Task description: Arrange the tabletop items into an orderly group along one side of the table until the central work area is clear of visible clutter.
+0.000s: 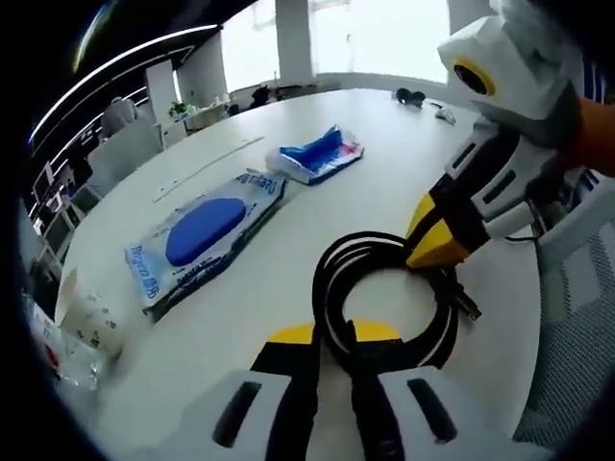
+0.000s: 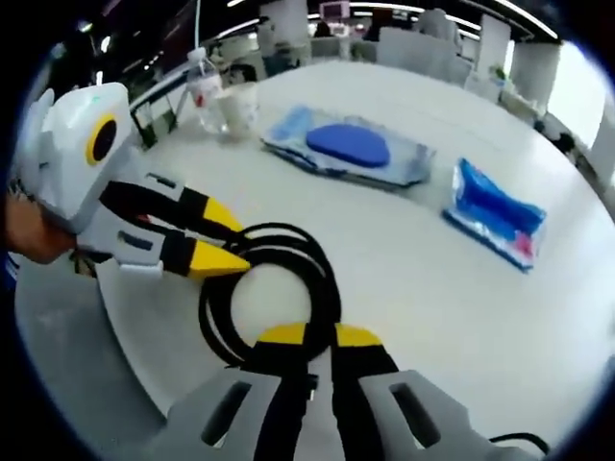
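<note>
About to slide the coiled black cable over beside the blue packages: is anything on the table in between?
Nothing visible: bare white table lies between the black cable coil and the flat blue-oval package and the smaller blue pack.

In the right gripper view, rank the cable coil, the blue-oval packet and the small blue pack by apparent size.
1. cable coil, though closest to the camera, so unsure against the packet
2. blue-oval packet
3. small blue pack
</note>
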Demonstrator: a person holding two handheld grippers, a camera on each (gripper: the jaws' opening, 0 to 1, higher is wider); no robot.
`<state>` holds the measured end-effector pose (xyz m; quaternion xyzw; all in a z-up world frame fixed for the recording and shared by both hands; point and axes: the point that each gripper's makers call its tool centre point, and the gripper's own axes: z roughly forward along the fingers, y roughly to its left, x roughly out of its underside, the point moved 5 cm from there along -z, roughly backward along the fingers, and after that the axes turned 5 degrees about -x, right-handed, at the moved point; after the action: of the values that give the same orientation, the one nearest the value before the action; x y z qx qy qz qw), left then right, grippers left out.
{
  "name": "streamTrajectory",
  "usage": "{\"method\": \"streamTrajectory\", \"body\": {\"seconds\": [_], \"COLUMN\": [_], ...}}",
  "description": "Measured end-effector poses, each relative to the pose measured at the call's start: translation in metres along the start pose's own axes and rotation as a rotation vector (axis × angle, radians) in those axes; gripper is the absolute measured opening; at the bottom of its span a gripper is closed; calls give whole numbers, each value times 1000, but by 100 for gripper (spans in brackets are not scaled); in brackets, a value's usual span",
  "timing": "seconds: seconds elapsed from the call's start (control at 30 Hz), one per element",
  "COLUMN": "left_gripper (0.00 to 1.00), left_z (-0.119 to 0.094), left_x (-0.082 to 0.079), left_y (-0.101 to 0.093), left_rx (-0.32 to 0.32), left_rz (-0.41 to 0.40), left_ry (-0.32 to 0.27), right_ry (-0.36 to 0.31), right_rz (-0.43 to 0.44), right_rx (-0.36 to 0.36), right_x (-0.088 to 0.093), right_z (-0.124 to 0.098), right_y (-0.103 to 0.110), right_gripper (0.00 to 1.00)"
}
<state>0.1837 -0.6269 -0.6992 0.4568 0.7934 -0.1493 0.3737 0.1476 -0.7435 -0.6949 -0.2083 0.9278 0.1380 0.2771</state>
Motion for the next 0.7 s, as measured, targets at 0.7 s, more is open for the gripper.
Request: {"method": "streamTrajectory", "body": {"seconds": [0.7], "left_gripper": [3], "left_z": [-17], "left_x": [-9], "left_y": [12], "left_rx": [-29], "left_rz": [-64], "left_ry": [-39], "right_ry": [-43], "right_rz": [-12], "right_rx": [34], "right_x": [-14], "right_z": [-11], "right_y": [1], "right_gripper": [0]}}
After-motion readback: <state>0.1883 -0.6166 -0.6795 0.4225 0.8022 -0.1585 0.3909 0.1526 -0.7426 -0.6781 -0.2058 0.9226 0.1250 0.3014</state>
